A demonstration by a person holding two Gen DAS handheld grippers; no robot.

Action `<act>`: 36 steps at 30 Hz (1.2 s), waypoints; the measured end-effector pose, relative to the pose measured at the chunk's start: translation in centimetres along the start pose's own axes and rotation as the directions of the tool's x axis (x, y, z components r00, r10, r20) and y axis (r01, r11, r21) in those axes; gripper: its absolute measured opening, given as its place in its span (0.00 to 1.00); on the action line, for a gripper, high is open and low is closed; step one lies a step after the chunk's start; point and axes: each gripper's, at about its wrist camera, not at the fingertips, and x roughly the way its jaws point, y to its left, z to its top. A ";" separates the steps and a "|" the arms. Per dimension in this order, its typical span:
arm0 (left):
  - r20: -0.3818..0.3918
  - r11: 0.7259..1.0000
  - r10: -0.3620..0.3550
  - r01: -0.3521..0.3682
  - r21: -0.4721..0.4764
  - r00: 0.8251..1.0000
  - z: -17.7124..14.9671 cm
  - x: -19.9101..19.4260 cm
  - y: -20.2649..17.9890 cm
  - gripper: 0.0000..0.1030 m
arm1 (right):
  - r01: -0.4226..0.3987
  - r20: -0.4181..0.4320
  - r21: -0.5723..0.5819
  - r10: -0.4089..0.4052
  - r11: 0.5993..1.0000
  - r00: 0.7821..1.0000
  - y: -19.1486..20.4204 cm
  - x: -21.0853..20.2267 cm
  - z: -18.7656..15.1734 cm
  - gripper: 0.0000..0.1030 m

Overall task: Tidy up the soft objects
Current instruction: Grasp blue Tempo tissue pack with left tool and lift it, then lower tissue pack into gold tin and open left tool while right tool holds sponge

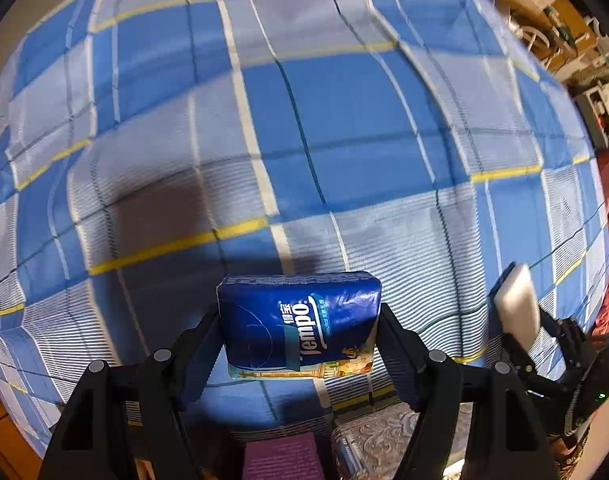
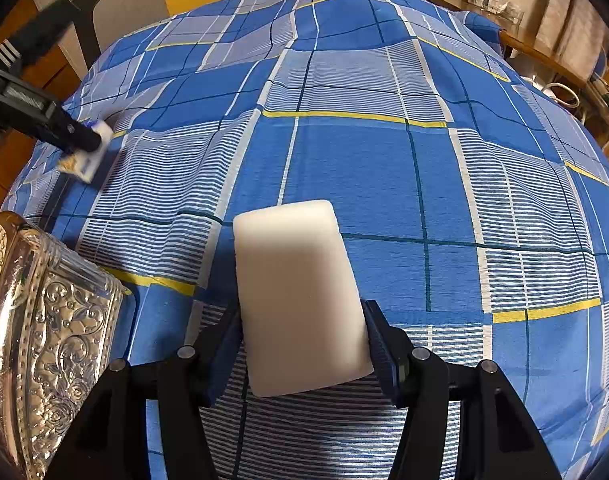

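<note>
Both tools are carrying soft things over the blue checked bedspread (image 2: 364, 168), so the step in hand looks like the carry toward wherever they are to be stowed. The left gripper (image 1: 300, 320) is pinching a blue tissue pack (image 1: 300, 322) across its short sides, jaws set wide by the pack's width, and pointing nearly straight down at the bedspread. The right gripper (image 2: 304, 320) is clamping a white sponge block (image 2: 300, 292), jaws about half apart, the block jutting forward above the bedspread. An embossed silver tin (image 2: 44, 320) is sitting at the bedspread's near left edge, just beside the right gripper. My guess is that the tin is the destination; the next move is calling for bringing one item over its opening, which is hidden here.
</note>
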 end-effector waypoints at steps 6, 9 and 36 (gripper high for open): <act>0.165 0.999 -0.036 0.042 -0.031 0.986 -3.0 -5.4 0.5 0.72 | 0.028 0.044 0.010 -0.028 1.000 0.999 -0.2 -0.6 0.0 0.57; 0.235 0.997 -0.061 0.072 -0.039 0.970 -5.1 -6.7 1.7 0.72 | 0.014 0.070 0.002 -0.014 1.000 0.997 0.1 -1.3 0.2 0.57; 0.529 0.921 -0.199 0.342 -0.188 0.825 -29.0 -11.1 12.1 0.72 | 0.052 0.097 -0.010 -0.051 0.999 0.994 -0.1 -1.8 -0.1 0.57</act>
